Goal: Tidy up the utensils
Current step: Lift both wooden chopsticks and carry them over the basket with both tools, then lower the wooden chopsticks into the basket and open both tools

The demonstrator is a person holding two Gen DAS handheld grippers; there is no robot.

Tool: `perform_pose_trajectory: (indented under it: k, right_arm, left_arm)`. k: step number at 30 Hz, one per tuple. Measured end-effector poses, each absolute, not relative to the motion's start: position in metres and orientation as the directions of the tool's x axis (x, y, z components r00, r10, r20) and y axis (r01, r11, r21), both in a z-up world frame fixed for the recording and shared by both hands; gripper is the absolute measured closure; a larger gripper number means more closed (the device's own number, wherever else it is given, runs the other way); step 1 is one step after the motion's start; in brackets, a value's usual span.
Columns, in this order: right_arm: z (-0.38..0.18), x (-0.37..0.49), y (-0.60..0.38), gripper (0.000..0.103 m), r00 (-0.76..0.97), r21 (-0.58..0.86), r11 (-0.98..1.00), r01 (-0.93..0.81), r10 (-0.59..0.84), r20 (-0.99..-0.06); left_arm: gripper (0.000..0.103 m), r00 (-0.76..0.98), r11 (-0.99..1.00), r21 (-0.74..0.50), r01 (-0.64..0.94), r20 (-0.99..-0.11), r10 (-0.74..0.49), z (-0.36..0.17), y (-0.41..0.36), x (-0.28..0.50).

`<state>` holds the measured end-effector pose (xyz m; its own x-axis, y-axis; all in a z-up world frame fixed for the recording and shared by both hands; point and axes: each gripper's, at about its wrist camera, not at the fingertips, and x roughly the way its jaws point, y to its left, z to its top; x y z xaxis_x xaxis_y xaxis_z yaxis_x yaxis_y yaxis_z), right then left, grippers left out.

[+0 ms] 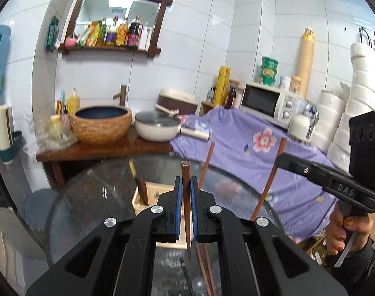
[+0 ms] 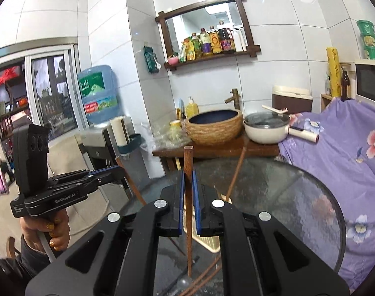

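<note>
My left gripper [image 1: 186, 181] is shut on a dark wooden chopstick [image 1: 186, 172], held upright above a round glass table [image 1: 101, 185]. My right gripper [image 2: 188, 175] is shut on another wooden chopstick [image 2: 188, 155], also upright. From the left wrist view the right gripper [image 1: 280, 160] is at the right, holding its chopstick [image 1: 273, 172]. From the right wrist view the left gripper [image 2: 118, 170] is at the left with its chopstick [image 2: 131, 185]. A beige utensil box [image 1: 148, 194] sits on the table below, with a utensil in it. More chopsticks [image 1: 204, 266] lie on the glass near me.
A wooden counter [image 1: 101, 148] behind the table carries a woven basin [image 1: 102, 123] and a white pan [image 1: 157, 127]. A purple floral cloth [image 1: 249, 138] covers furniture at the right, with a microwave [image 1: 266, 102] on it. A water dispenser [image 2: 98, 93] stands at the left.
</note>
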<state>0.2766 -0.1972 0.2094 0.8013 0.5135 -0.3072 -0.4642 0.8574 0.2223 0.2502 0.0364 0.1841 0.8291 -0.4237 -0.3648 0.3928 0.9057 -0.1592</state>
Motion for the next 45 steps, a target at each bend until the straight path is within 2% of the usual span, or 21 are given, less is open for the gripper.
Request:
perform_pose_trajectory:
  k: [8,15,20,27,37,45]
  right_arm:
    - [0.261,0.318,-0.190,0.096,0.820,0.253,0.854,-0.455,0.512,-0.256]
    - [0.275,0.340,-0.175,0.096,0.876,0.178,0.896,-0.408,0.439,-0.200]
    - [0.256,0.357,-0.172,0.096,0.894,0.170,0.916,-0.364,0.395,-0.214]
    - [0.202,0.376,-0.162,0.096,0.878,0.172,0.924,-0.342,0.379,-0.293]
    - [0.156,0.384,-0.156,0.096,0.846,0.186,0.923,-0.336,0.383,-0.372]
    - [0.144,0.385,-0.154,0.095,0.847,0.174,0.930,-0.323,0.366,-0.385]
  left_arm:
    - [0.097,0.880,0.926,-0.150,0.345,-0.290,-0.375,0.247,0.039,0.278]
    - [0.097,0.911,0.948,-0.185,0.261,-0.278,-0.305,0.263,0.045,0.316]
    - [0.097,0.920,0.952,-0.212,0.220,-0.278,-0.275,0.244,0.047,0.345]
    - [0.097,0.928,0.968,-0.203,0.147,-0.310,-0.206,0.199,0.044,0.361]
    - [0.097,0.879,0.966,-0.202,0.162,-0.415,-0.234,0.143,0.033,0.369]
    - [0.097,0.852,0.966,-0.195,0.169,-0.463,-0.243,0.119,0.028,0.374]
